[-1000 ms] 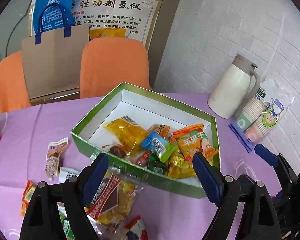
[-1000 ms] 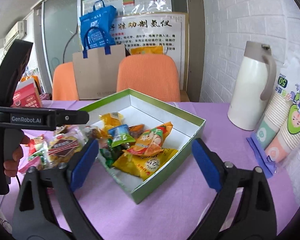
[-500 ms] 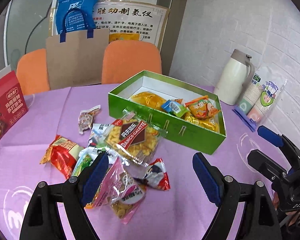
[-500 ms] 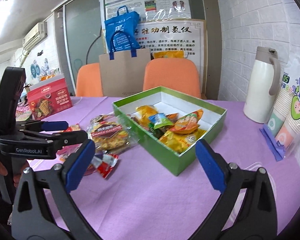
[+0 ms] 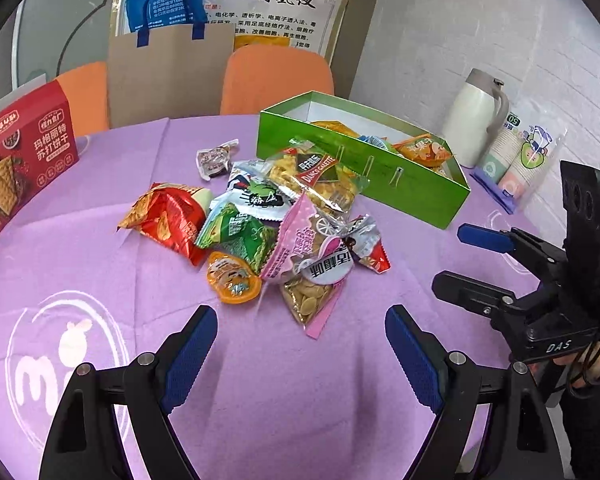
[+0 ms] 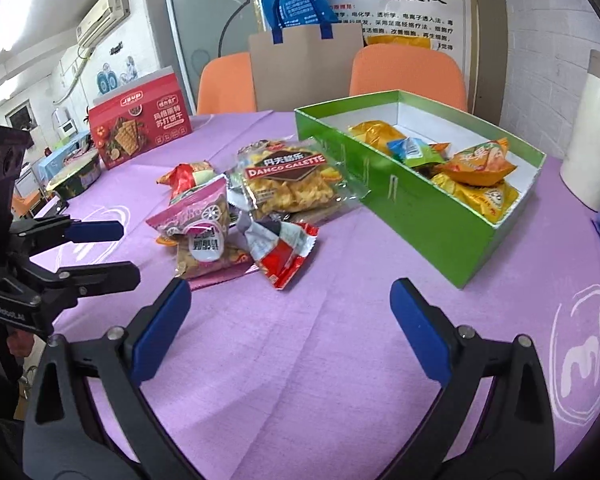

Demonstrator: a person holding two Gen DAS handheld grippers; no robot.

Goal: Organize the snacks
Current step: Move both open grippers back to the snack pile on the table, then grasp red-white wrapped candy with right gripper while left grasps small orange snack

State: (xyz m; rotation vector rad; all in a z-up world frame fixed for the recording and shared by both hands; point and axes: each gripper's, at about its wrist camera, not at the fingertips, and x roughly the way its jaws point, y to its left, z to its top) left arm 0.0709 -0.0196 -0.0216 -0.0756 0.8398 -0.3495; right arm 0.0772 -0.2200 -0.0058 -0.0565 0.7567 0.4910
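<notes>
Left wrist view: the left gripper [image 5: 300,344] gapes wide and empty over the purple tablecloth [image 5: 100,280]. The heap of snack packets [image 5: 260,220] lies just beyond it, overlapping too much to count. The green box [image 5: 364,176] behind hides most of its contents. Two orange chairs [image 5: 276,80] are partly blocked by a paper bag [image 5: 168,76].

Right wrist view: the right gripper [image 6: 290,320], also wide and empty, shows four packets inside the box [image 6: 420,208]. The flask [image 6: 592,140] is cut off.
</notes>
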